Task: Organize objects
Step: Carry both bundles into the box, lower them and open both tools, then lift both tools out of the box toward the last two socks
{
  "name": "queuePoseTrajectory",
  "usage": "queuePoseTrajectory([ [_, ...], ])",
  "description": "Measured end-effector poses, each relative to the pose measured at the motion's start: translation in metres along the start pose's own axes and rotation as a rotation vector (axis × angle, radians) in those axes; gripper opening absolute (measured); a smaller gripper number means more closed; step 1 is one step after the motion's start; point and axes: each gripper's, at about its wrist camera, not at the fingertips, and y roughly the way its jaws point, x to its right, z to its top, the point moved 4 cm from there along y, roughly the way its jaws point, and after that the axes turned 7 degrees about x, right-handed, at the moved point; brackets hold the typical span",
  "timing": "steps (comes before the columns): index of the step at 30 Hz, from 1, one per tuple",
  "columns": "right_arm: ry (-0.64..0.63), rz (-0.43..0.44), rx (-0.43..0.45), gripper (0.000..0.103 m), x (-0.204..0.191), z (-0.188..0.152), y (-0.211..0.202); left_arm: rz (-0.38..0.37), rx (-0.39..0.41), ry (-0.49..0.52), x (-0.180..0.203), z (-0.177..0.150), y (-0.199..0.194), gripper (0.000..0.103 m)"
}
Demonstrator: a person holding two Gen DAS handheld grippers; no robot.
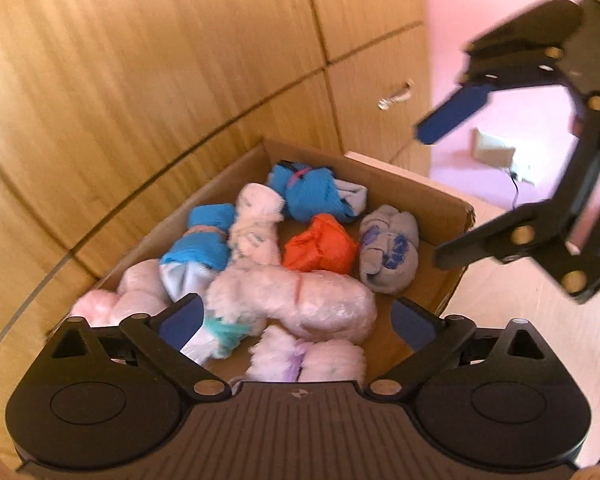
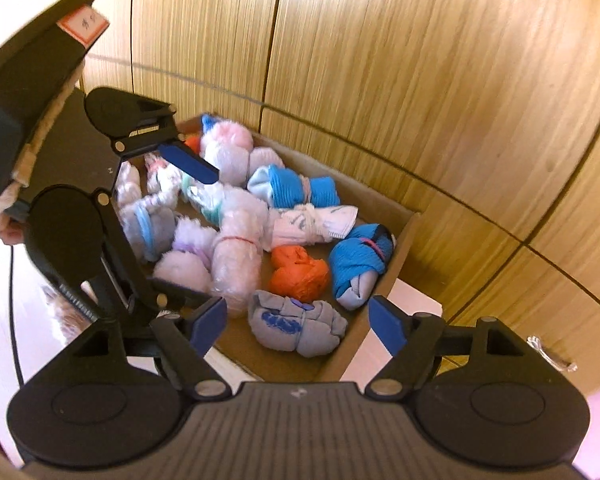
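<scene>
A cardboard box (image 1: 420, 190) (image 2: 404, 236) holds several rolled sock bundles: an orange one (image 1: 320, 250) (image 2: 298, 270), a grey one with blue print (image 1: 388, 256) (image 2: 296, 326), blue ones (image 1: 312, 192) (image 2: 358, 264), and fluffy pale pink ones (image 1: 300, 300) (image 2: 236, 264). My left gripper (image 1: 296, 320) is open and empty just above the near end of the box; it also shows in the right wrist view (image 2: 196, 232). My right gripper (image 2: 300, 328) is open and empty over the grey bundle; in the left wrist view it (image 1: 448, 184) hangs above the box's right side.
Wooden cupboard doors (image 1: 160, 80) (image 2: 420, 80) stand close behind the box, with a metal handle (image 1: 396, 96) (image 2: 552, 356). A pink wall with a socket and cable (image 1: 500, 156) is to the right. The box rests on a pale wooden surface (image 1: 508, 320).
</scene>
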Motion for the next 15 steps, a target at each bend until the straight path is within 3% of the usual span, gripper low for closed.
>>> queuePoseTrajectory([
  [6,0.047,-0.071,0.046,0.079,-0.011,0.007,-0.032,0.094,0.03,-0.125,-0.011,-0.004,-0.04,0.102],
  [10,0.096,-0.124,0.092,0.086,-0.026,0.004,-0.057,0.182,0.057,-0.243,-0.018,-0.023,-0.077,0.102],
  [15,0.187,-0.149,0.139,0.091,-0.057,-0.02,-0.074,0.224,0.057,-0.405,-0.008,-0.062,-0.105,0.102],
])
